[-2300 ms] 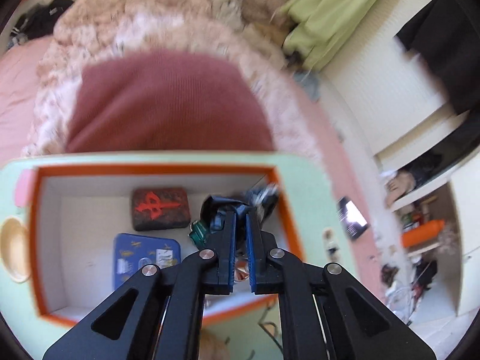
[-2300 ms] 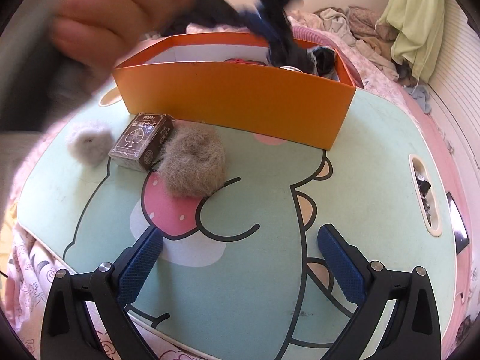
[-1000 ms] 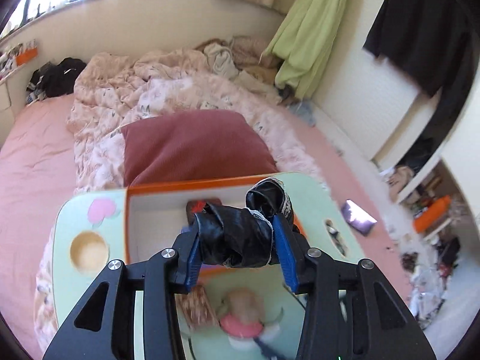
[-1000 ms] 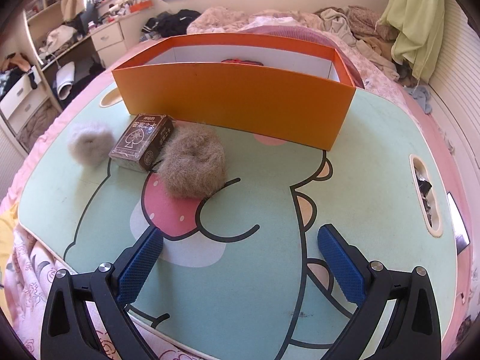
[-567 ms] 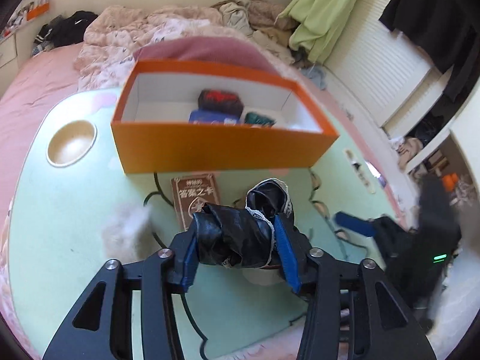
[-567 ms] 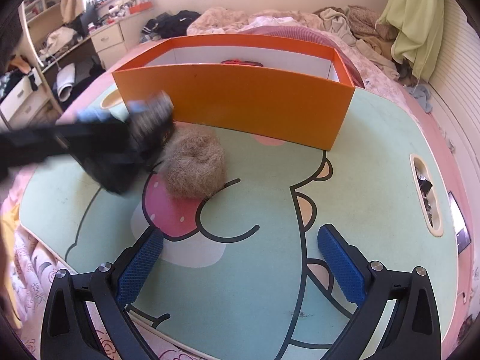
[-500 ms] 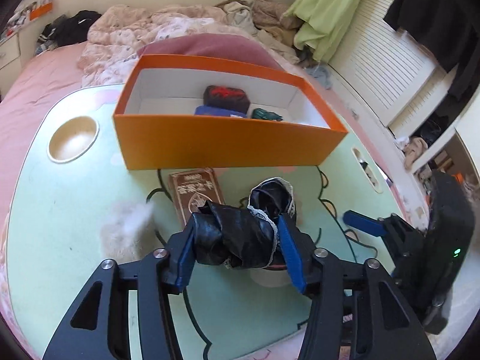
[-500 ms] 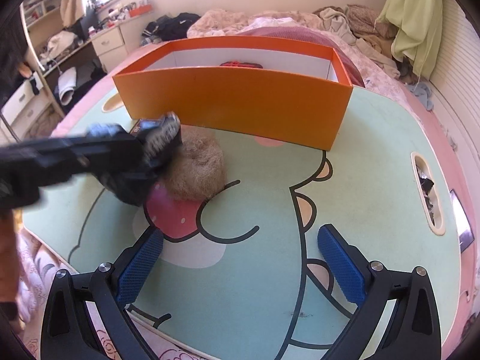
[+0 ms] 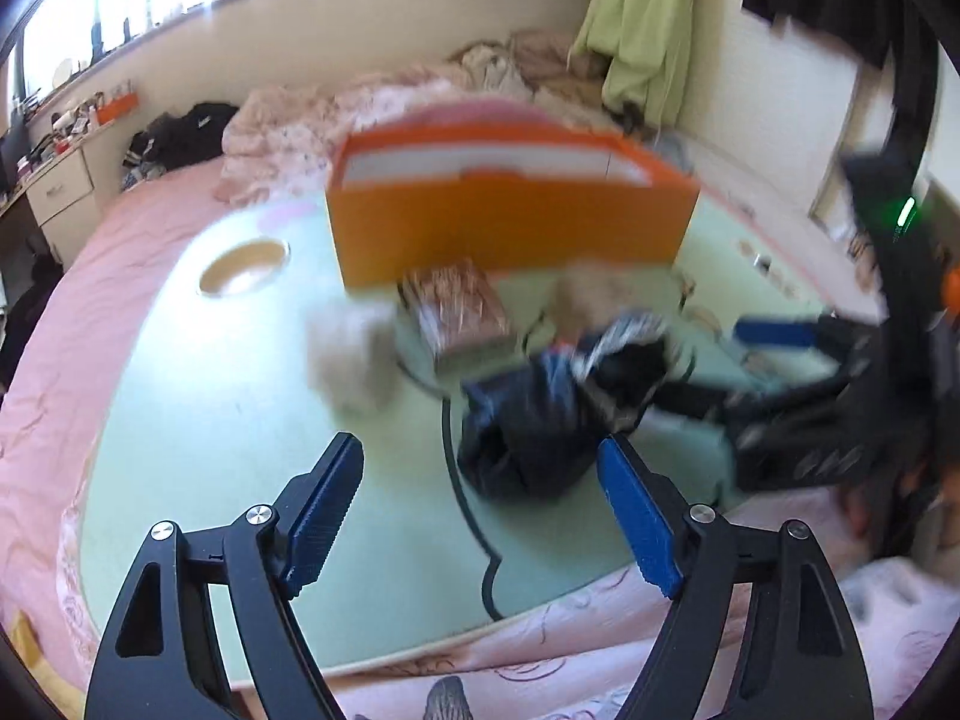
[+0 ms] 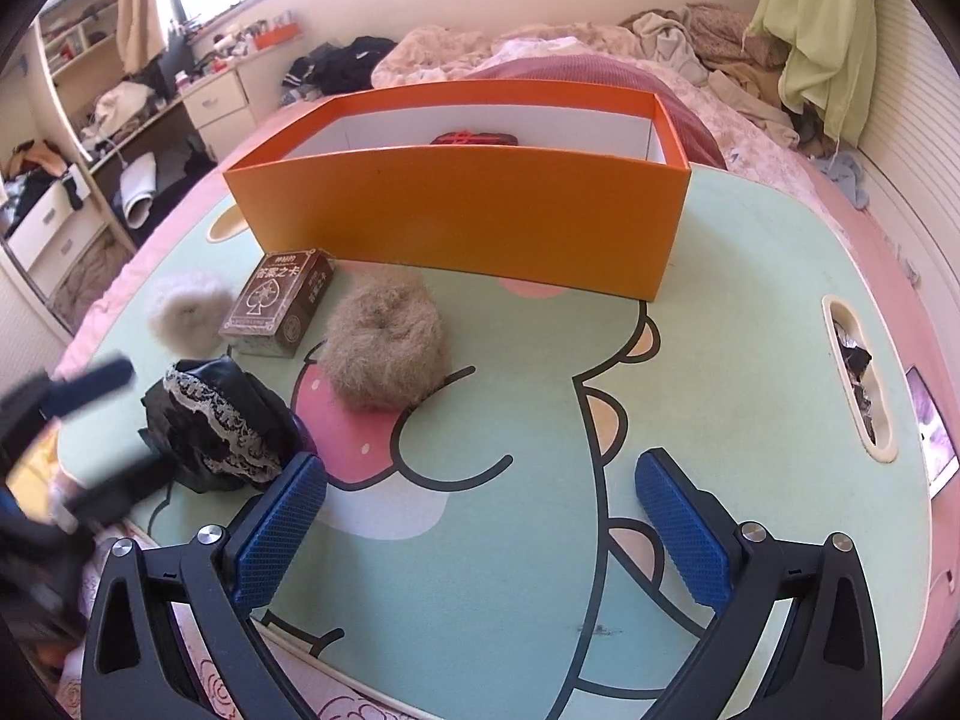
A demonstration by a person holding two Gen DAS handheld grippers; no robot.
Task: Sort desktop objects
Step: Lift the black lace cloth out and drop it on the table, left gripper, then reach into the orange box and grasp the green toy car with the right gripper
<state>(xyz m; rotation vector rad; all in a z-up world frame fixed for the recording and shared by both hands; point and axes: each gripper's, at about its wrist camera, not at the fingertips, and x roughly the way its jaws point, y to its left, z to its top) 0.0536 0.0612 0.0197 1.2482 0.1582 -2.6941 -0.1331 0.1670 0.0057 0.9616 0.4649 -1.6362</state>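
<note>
Partway: orange box (image 10: pixel 468 222) holds a red-marked item (image 10: pixel 474 138). Card box (image 10: pixel 279 303), tan puff (image 10: pixel 387 348), white puff (image 10: pixel 186 312) and black lace bundle (image 10: pixel 219 426) sit outside on the table (image 10: pixel 720 360). Left gripper (image 9: pixel 480 498) opening, empty; right gripper (image 10: pixel 480 522) wide, empty.

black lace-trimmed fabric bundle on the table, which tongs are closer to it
Left. The left tongs, jaws opening, sit right at the black lace-trimmed fabric bundle, which lies just past their tips, unclamped. The right tongs hang open over the bare green table, the bundle off to their left.
</note>
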